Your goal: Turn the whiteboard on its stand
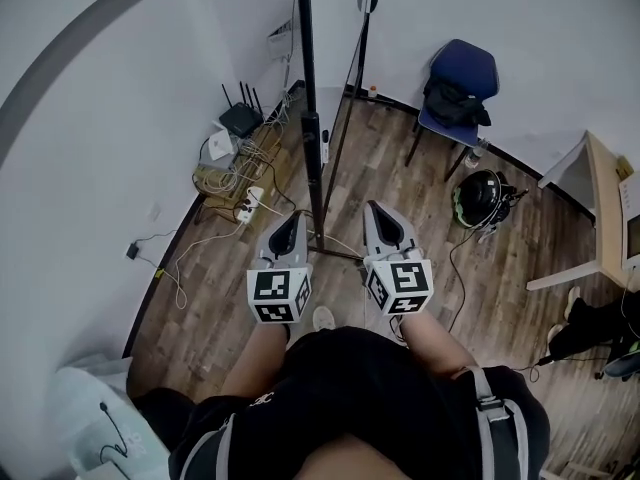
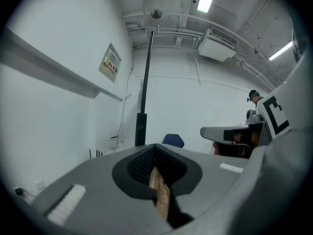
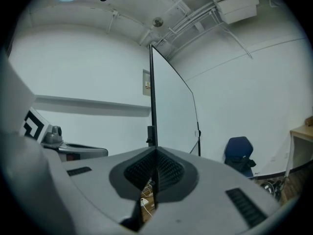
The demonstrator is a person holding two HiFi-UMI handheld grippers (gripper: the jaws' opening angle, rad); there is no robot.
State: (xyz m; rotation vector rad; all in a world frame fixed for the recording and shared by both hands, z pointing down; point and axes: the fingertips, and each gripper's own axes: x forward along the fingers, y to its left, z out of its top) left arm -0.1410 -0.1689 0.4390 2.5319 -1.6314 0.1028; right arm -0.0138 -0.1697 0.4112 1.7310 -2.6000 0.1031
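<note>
The whiteboard (image 3: 172, 112) stands on its stand and shows nearly edge-on, a thin white panel in a dark frame. Its black upright post (image 1: 308, 98) rises just ahead of me, and it also appears in the left gripper view as the post (image 2: 145, 87). My left gripper (image 1: 292, 220) is held low in front of my legs, left of the post, shut with nothing between its pads. My right gripper (image 1: 376, 210) sits level with it, right of the post, shut and empty as well. Neither touches the stand. The closed left gripper (image 2: 155, 152) and right gripper (image 3: 155, 153) both point towards the post.
A router (image 1: 240, 120) and a power strip with tangled cables (image 1: 240, 186) lie by the wall on the left. A blue chair (image 1: 456, 90) with a bag stands behind the board. A helmet (image 1: 482, 198) lies on the wooden floor, and a desk (image 1: 608, 208) is at the right.
</note>
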